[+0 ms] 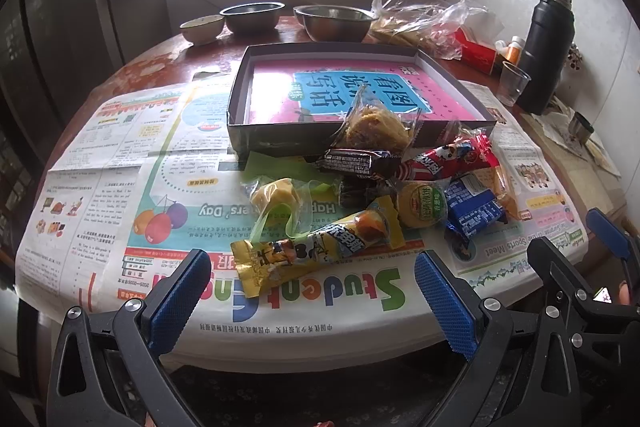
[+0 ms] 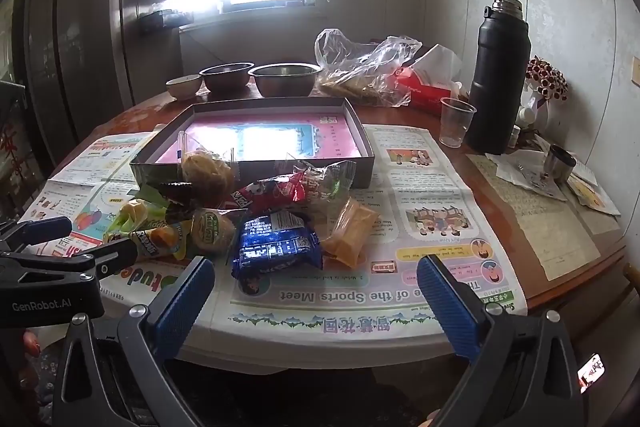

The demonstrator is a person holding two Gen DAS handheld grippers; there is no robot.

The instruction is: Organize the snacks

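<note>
Left gripper (image 1: 314, 301) agape (empty), snack pile (image 1: 384, 187) beyond.

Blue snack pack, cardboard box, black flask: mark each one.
Blue snack pack (image 2: 276, 247): right wrist view, middle of the wrapper.
Cardboard box (image 1: 280, 137): left wrist view, near outer wall.
Black flask (image 2: 500, 83): right wrist view, middle of the body.

Blue packet (image 2: 276, 247), yellow wrapper (image 1: 316, 251), red wrapper (image 1: 448, 157), and a pink-and-blue booklet (image 1: 360, 91) inside the grey box (image 1: 240, 99).
</note>
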